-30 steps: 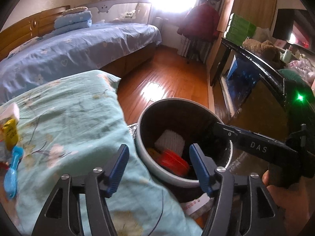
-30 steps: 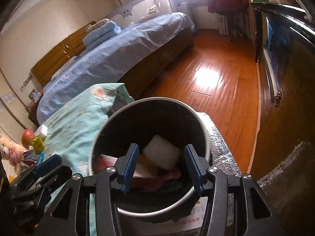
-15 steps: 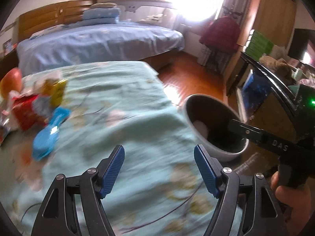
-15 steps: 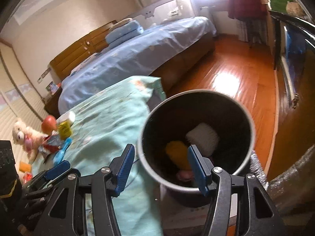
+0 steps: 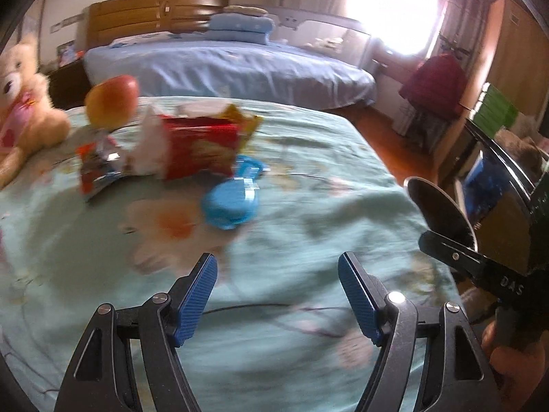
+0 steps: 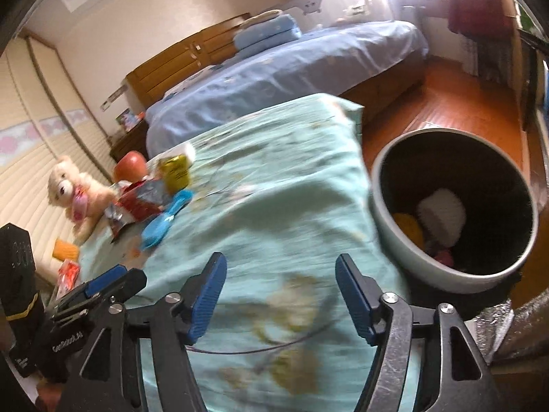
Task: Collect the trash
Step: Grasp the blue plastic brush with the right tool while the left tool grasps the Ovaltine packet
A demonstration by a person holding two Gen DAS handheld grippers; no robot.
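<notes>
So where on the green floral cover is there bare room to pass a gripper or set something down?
Bare: the wide stretch of green floral cover between the blue plastic scoop and the round grey bin, under both open grippers. Crowded: the far left corner, where the red snack packet, foil wrapper, apple and teddy bear cluster.

A red snack wrapper [image 5: 200,149] lies crumpled on the teal floral bedspread [image 5: 308,206], with a silvery torn packet [image 5: 97,168] just beside it. Off the bed's edge stands a round dark bin [image 6: 453,206] — white and yellow scraps inside.
</notes>
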